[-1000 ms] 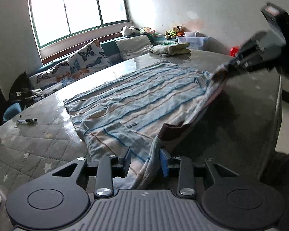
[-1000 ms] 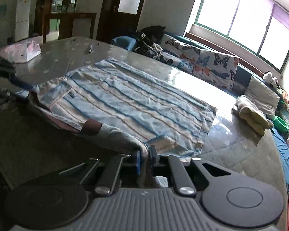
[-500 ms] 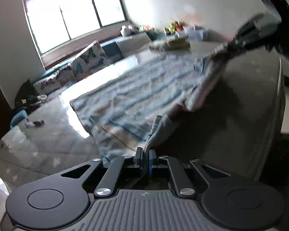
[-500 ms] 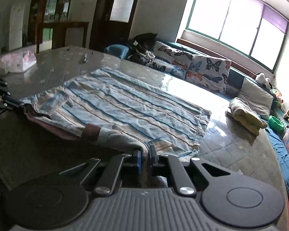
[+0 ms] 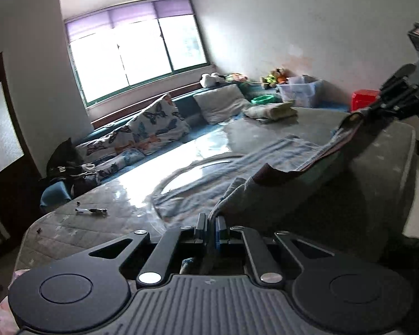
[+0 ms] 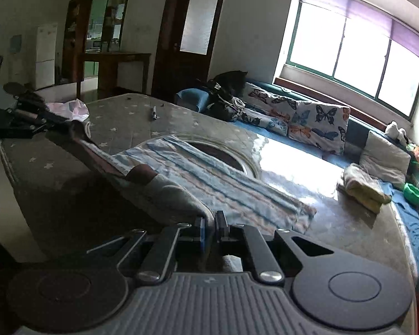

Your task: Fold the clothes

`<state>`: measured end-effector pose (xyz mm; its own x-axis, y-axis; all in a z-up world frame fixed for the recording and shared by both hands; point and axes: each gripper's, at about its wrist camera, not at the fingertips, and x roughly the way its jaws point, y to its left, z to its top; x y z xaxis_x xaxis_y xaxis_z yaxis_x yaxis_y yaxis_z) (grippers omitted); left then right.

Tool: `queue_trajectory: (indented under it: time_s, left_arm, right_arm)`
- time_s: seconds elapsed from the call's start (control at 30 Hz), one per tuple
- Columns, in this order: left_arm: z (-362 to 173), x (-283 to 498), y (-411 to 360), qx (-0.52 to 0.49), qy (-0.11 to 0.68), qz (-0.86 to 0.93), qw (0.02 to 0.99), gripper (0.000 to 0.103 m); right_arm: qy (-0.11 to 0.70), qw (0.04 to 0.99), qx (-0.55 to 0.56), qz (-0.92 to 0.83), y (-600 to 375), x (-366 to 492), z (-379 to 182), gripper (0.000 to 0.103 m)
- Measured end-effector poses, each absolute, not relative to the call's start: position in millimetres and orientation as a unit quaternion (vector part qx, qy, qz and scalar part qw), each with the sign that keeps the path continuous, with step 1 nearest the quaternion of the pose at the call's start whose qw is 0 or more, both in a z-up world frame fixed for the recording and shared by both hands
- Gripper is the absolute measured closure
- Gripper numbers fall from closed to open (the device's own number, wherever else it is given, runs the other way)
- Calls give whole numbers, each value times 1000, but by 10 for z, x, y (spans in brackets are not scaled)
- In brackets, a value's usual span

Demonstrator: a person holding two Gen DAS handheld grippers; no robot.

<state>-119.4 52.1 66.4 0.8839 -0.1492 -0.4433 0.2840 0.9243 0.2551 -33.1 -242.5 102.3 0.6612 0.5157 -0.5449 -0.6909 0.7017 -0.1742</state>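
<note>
Left wrist view, left to right: dark doorway at far left; small pen-like object [image 5: 90,211] on the grey star-quilted mattress [image 5: 69,231]; butterfly-print cushions [image 5: 153,128] under the bright window; plain grey pillow [image 5: 220,106]; folded pale garment [image 5: 271,110] at upper centre-right.

Striped shirt [image 5: 265,156]: soft knit, pale blue with thin pinkish and darker blue lines, dark brown collar band and grey ribbed edge; far part flat on the mattress at centre, near edge raised off it and stretched taut between the two claws.

Left gripper [image 5: 211,227] at bottom centre, black with blue pads, pinched narrow on the grey edge. Right gripper [image 5: 377,109] at upper right, clamped on the other end of the raised edge.

Right wrist view, left to right: left gripper [image 6: 42,120] at upper left, shirt [image 6: 209,178] across the middle, right gripper [image 6: 209,229] at bottom centre, closed tight on fabric.
</note>
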Motion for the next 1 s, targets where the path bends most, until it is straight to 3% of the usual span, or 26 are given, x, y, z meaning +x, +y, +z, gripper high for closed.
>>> queue_trajectory:
  time_s: [0.23,0.77,0.87,1.0]
  left_arm:
    - [764,-407,587,149,217,-92,960,97]
    - [549,1530,766,128,321,-95,934,97]
    - [366,1779,752,129,342,-88,927,94]
    - [100,1991,765,114,367,-66,921,92]
  right_arm:
    - [246,895,-172,329,-2281,362,1090,97]
    - [337,880,-143,302,-1974,2047,697,97]
    - [365,876,-126,289,-1958,2248,479,92]
    - [378,890,-77,243,-2017,2482,162,76]
